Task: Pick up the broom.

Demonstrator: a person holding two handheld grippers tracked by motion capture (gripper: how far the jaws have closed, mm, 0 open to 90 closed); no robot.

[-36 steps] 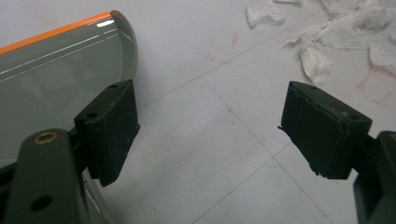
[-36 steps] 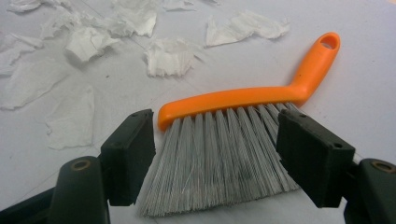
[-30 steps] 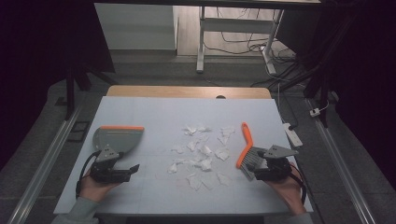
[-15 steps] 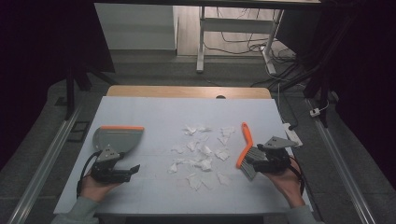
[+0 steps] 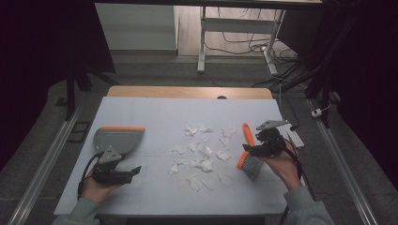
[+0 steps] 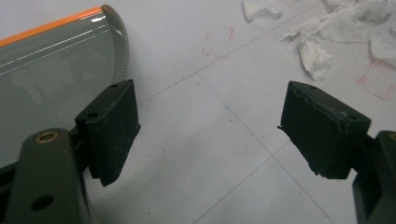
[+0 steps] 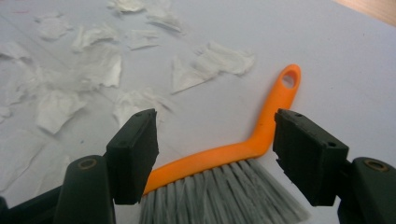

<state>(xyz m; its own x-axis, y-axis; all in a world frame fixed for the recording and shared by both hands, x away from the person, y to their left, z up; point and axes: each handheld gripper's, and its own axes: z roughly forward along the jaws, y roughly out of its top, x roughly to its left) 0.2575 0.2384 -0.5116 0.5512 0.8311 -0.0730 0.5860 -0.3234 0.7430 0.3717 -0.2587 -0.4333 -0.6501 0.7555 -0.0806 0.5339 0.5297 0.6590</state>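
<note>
Shifted onto the brush (image 7: pixel 224 158), right gripper (image 7: pixel 215 149) spreads its fingers around bristles cut off below; left gripper (image 6: pixel 210 135) gapes.

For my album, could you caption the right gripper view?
Open right gripper poised over an orange brush beside paper scraps.

The brush (image 7: pixel 261 135) between the right gripper's (image 7: pixel 215 140) fingers (image 7: pixel 135 149) has a smooth, slightly glossy orange plastic handle and fine grey bristles. Those fingers look like matt black rubber with pitted faces. Beyond them lie crumpled, torn scraps of white paper (image 7: pixel 93 60). Just beside the left gripper's (image 6: pixel 208 130) fingers (image 6: pixel 112 126), the dustpan (image 6: pixel 51 79) is glossy grey plastic with an orange edge. The worktop (image 6: pixel 196 154) is matt white, faintly marked.
</note>
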